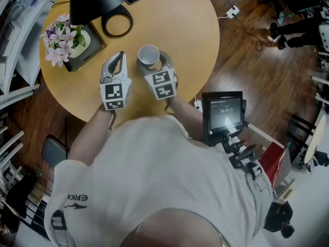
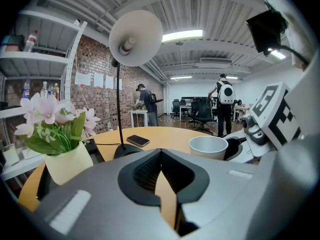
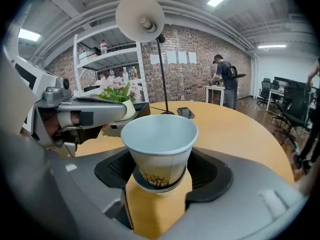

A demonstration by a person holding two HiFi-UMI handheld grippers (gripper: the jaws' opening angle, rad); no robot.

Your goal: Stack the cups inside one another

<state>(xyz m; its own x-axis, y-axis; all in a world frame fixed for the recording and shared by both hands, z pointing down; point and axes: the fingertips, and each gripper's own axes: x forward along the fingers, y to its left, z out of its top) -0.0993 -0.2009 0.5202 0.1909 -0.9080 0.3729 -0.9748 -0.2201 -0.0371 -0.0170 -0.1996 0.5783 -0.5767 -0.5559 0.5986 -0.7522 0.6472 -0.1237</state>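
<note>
Task's thing: a white paper cup with a dark tree print [image 3: 160, 134] sits nested in a second paper cup [image 3: 159, 189], of which only the rim and a sliver of wall show beneath it. The pair stands upright on the round light-wood table [image 1: 180, 30], just above the centre of the head view.
Right claw: the right gripper [image 1: 153, 60] has its jaws wide apart with the cup pair between them. A gap shows beside each pad, so nothing presses on the cups.
Left claw: the left gripper [image 1: 120, 56] has its jaws together with nothing in them. It lies just left of the cups in the head view.
Done: the nesting looks finished, since one cup is seated well down in the other and no loose cup shows anywhere on the table.
Left: probably only to draw the right gripper back without tipping the pair. Whether more cups wait out of frame I cannot tell.
Around: a black desk lamp [image 1: 97, 1] and a pot of pink flowers [image 1: 61, 37] are at the upper left, well apart from the cups. A dark phone [image 2: 138, 140] lies by the lamp's base.
</note>
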